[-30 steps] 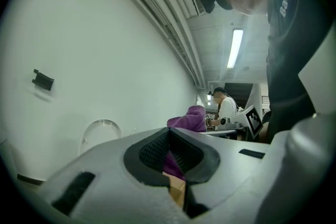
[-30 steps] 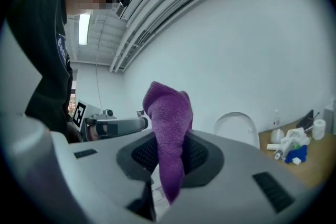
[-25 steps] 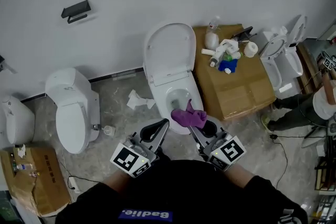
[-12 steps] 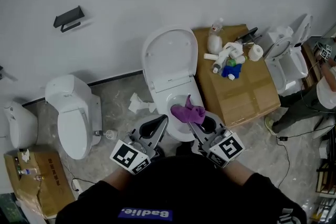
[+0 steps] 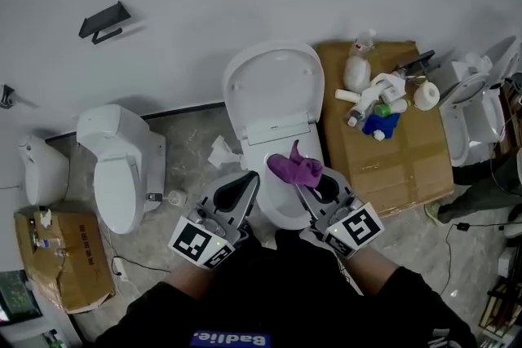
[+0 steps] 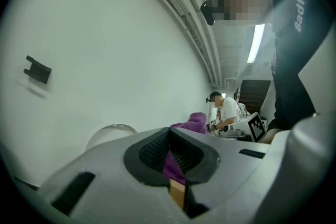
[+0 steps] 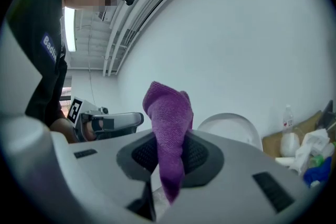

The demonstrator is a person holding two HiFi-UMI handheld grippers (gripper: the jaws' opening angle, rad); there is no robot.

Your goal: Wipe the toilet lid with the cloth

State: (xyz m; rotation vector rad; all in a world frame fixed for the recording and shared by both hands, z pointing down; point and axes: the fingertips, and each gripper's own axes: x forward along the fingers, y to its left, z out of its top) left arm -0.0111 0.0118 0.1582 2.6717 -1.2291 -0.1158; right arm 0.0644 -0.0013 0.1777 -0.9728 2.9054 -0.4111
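Note:
A white toilet stands against the wall with its lid (image 5: 272,85) raised; the lid (image 7: 231,124) also shows in the right gripper view. My right gripper (image 5: 303,182) is shut on a purple cloth (image 5: 295,168), which it holds over the open bowl (image 5: 277,183). The cloth (image 7: 169,134) sticks up from between the right jaws and droops in front of them. My left gripper (image 5: 242,190) is shut with nothing in it, just left of the bowl. In the left gripper view the cloth (image 6: 193,122) shows beyond the shut left gripper (image 6: 169,152).
A cardboard box (image 5: 408,167) right of the toilet carries bottles, a spray bottle (image 5: 356,69) and a paper roll (image 5: 426,96). A second toilet (image 5: 118,171) stands at the left, another (image 5: 477,114) at the far right. Crumpled paper (image 5: 220,152) lies on the floor.
Both grippers moved forward toward the toilet, and the cloth now hangs over the middle of the bowl. The toilet and the box look larger and nearer.

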